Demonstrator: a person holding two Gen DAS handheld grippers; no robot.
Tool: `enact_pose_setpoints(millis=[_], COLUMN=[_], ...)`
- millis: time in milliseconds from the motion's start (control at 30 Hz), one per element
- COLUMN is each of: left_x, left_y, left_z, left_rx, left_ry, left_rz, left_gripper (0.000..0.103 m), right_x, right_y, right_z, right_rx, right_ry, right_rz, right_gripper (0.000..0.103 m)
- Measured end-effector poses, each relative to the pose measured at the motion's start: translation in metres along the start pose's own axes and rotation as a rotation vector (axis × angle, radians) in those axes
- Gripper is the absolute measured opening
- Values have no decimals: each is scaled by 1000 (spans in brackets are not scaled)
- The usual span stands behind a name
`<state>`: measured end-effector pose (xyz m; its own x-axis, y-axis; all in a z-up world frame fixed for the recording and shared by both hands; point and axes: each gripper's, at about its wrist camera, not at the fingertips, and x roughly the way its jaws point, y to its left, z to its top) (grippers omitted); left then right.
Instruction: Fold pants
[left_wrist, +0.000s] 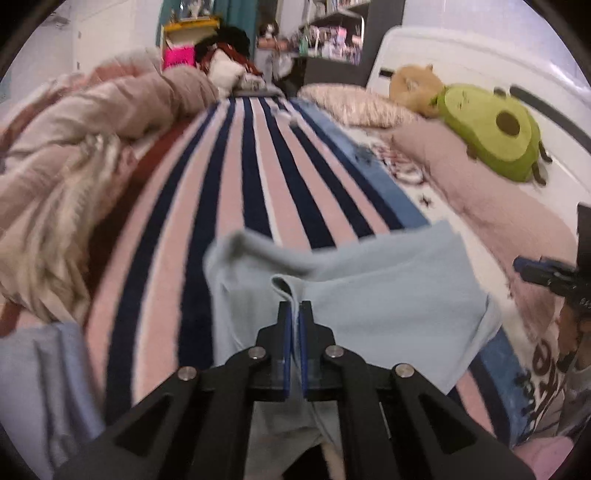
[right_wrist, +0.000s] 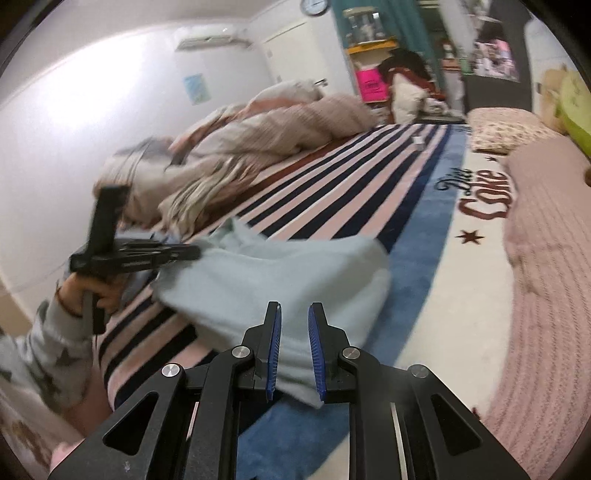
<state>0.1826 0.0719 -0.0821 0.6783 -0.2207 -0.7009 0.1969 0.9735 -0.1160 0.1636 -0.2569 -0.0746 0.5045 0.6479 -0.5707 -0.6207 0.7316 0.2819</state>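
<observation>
Clamped tight, the left gripper (left_wrist: 295, 314) is pinching a raised fold of the pale blue pants (left_wrist: 388, 306), its two blue pads pressing the cloth between them with no gap showing. That ridge of fabric is standing up out of the jaws and running away from the camera, roughly in line with the stripes of the pink, white and navy blanket (left_wrist: 236, 177) underneath. One pair of pants is in view, lying bunched on the blanket near the front edge of the bed, with its longer spread running across the stripes, from the left gripper toward the blue border at the right. Which end is the waist I cannot tell.

In the right wrist view, the right gripper (right_wrist: 294, 347) is hovering over the near edge of the pants (right_wrist: 280, 280), its jaws standing slightly apart. Cloth is showing through the gap between the blue pads, but the pads are not squeezing it. The left gripper (right_wrist: 184, 253) is appearing there too, at the far left corner of the pants, held by a hand (right_wrist: 88, 291) in a grey star-printed sleeve (right_wrist: 40, 343).

Two grippers are visible in all. One crumpled beige duvet (left_wrist: 85, 122) is lying along the left of the bed, and one green avocado plush (left_wrist: 495, 133) is sitting at the right beside one tan plush (left_wrist: 413, 85)
</observation>
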Motion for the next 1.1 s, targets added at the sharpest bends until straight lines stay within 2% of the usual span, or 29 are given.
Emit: enact_pose_setpoints(millis=[133, 233, 267, 333, 367, 400, 433, 467, 500, 667, 767, 833, 900, 933, 1033, 1100], left_x=[-8, 5, 14, 25, 28, 30, 30, 28, 24, 7, -1, -3, 2, 4, 15, 16], left_y=[17, 31, 35, 35, 32, 31, 31, 33, 34, 27, 11, 0, -9, -10, -11, -10], left_z=[15, 17, 13, 5, 0, -4, -5, -6, -6, -5, -10, -14, -18, -20, -28, -31], left_rx=[4, -2, -5, 13, 24, 30, 29, 17, 6, -16, 32, 76, 112, 117, 125, 123], left_ry=[-39, 12, 47, 90, 100, 105, 105, 97, 84, 37, 26, 34, 60, 71, 116, 115], left_rz=[74, 95, 78, 78, 83, 87, 95, 106, 100, 17, -67, -78, -80, -77, -55, -56], left_gripper=[2, 2, 2, 4, 4, 9, 24, 32, 39, 39, 41, 42, 42, 42, 42, 42], right_x=[5, 17, 22, 34, 39, 45, 48, 49, 49, 54, 64, 66, 63, 61, 56, 53], right_y=[-7, -8, -6, -2, -1, 1, 1, 1, 0, -1, -5, 0, 10, 15, 30, 36], right_z=[8, 8, 7, 2, 0, -2, -3, -4, -2, 11, 12, 7, 2, -2, -12, -18], right_rx=[32, 35, 27, 6, 0, 0, 2, 3, 1, -32, -14, -51, -115, -142, -214, -238], right_ry=[-15, 17, 36, 71, 84, 97, 101, 102, 96, 91, 164, 204, 217, 222, 242, 254], right_rz=[-15, -27, -39, -59, -61, -57, -53, -53, -55, -46, 93, 137, 116, 110, 87, 82], right_gripper=[12, 12, 15, 29, 30, 29, 29, 29, 30, 30, 30, 37, 36, 27, 18, 15])
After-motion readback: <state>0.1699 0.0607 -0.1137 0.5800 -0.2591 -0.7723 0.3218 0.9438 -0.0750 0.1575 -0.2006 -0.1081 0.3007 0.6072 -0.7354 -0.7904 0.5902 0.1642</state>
